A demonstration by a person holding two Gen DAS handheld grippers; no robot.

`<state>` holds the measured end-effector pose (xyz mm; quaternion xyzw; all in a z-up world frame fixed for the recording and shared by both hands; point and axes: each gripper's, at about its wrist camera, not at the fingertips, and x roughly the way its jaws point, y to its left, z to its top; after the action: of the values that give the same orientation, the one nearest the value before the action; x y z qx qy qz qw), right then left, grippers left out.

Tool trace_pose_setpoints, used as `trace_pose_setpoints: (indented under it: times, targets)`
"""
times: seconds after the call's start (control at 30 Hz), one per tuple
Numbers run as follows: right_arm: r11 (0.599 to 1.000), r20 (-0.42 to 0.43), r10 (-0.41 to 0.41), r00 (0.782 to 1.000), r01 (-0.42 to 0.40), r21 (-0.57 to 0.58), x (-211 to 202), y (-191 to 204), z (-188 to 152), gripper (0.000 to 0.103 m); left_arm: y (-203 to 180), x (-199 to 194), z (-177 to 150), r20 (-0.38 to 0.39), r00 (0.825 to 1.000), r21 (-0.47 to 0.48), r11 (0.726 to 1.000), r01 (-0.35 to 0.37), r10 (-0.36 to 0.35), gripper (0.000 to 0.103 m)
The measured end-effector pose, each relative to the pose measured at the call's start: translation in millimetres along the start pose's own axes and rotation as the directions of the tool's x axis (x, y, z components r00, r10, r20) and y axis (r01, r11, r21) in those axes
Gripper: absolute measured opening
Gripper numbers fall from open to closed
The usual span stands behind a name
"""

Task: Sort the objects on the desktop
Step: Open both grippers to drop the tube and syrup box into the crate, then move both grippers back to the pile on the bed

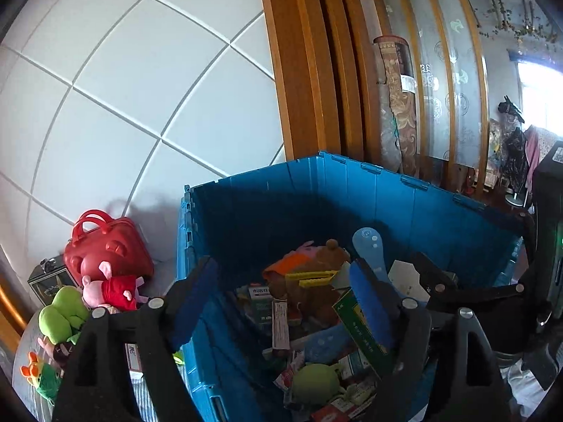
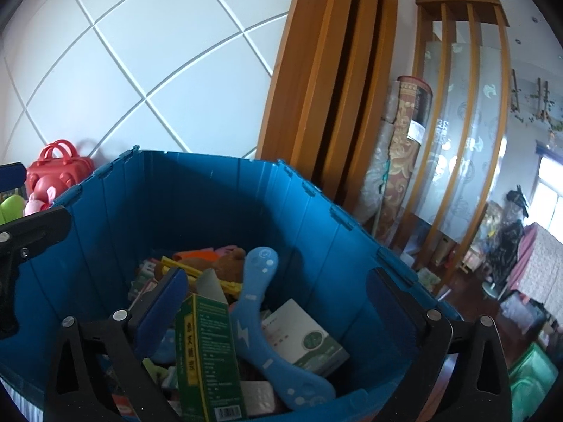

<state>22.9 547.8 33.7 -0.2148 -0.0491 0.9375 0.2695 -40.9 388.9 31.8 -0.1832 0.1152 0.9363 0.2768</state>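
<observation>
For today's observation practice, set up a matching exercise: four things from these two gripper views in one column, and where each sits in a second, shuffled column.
Things:
1. red bag
2. green box
3. green plush frog
4. rolled carpet

Places:
A. inside the blue crate
B. standing upright by the wooden partition
C. against the white tiled wall, left of the crate
D. on the surface left of the crate, below the pink pig plush

Pairs: 1-C, 2-A, 3-D, 4-B
</observation>
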Motion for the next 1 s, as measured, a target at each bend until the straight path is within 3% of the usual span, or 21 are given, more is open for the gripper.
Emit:
trace_pose_setpoints:
  times: [0.33,0.5,0.7,1.0]
  targets:
    - [1.0,0.056,0.018,0.998,-0.018,-0.01,-36.0,37.5,12.0,0.103,59.1,-32.4,-10.9,0.057,0.997,-0.069,0.996,-0.052,0.056,0.078]
    - [0.995,0.104,0.102,0.989,-0.101,-0.008,-63.6,79.0,30.0,0.103,118.6,-48.4,-26.3,0.055,0.993,-0.131,0.986,-0.101,0.109,0.078]
    - [0.971,0.108,0.24,0.965,-0.24,-0.015,-81.9,150.3,47.0,0.103,211.0,-54.4,-61.3,-0.019,0.985,-0.222,0.96,-0.172,0.172,0.078]
    - [0.902,0.054,0.428,0.902,-0.423,-0.085,-83.0,267.5,55.0,0.103,332.5,-37.2,-140.3,-0.214,0.939,-0.295,0.898,-0.325,0.27,0.078]
